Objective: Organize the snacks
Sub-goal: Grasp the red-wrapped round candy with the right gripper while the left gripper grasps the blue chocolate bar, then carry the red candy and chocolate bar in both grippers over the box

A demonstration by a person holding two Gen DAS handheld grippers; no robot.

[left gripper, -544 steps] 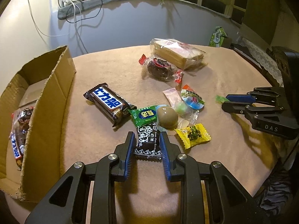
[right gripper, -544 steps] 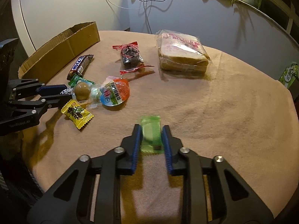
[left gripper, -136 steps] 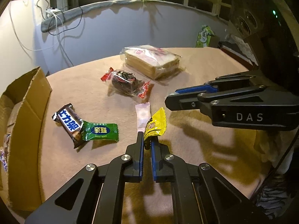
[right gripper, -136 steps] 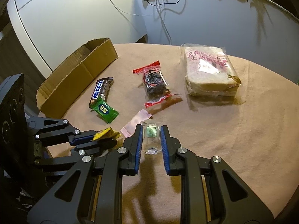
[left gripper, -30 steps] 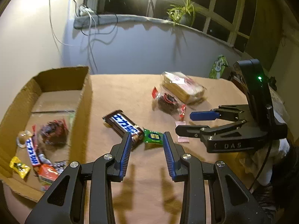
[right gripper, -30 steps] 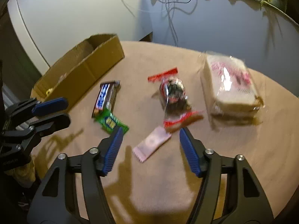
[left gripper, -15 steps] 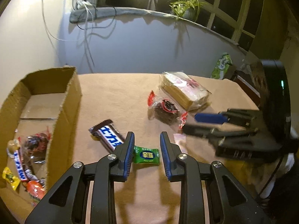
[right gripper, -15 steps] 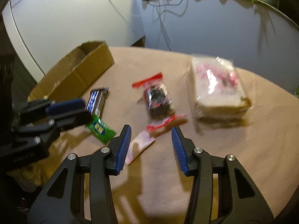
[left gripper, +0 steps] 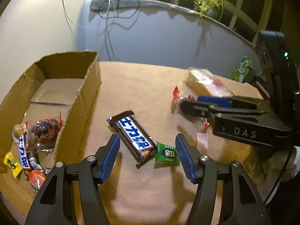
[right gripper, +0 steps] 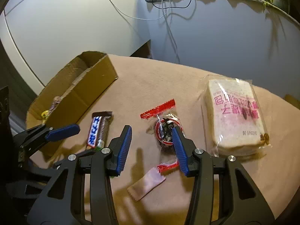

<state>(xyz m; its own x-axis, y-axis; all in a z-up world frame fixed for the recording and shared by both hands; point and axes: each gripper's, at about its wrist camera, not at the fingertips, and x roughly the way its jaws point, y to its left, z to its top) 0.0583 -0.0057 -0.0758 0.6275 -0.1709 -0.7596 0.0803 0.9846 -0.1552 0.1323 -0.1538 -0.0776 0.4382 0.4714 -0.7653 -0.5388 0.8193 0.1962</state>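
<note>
Our left gripper (left gripper: 147,151) hangs above the tan tablecloth (left gripper: 142,86) with its blue-padded jaws spread wide and nothing between the pads. Below the gap lie a brown chocolate bar (left gripper: 132,136) with a blue-and-white label and a small green candy packet (left gripper: 167,153); the packet touches the bar's near end.

Left of these stands the open cardboard box (left gripper: 88,86). Inside it, at the near end, we see a second chocolate bar (left gripper: 24,154), a clear packet with a dark cake (left gripper: 44,129), a yellow candy (left gripper: 12,164) and an orange-wrapped piece (left gripper: 36,177).

Our right gripper (right gripper: 151,147) is also wide open and holds nothing. Its right pad (right gripper: 179,150) lies in front of a dark cake in a clear wrapper with red ends (right gripper: 165,131); contact cannot be told. A pale pink sachet (right gripper: 147,185) lies flat just below that wrapper's near red end. A bagged loaf of sliced bread (right gripper: 234,116) sits well to the right. In the right wrist view the chocolate bar (right gripper: 98,129) lies beside the box wall (right gripper: 84,97).
</note>
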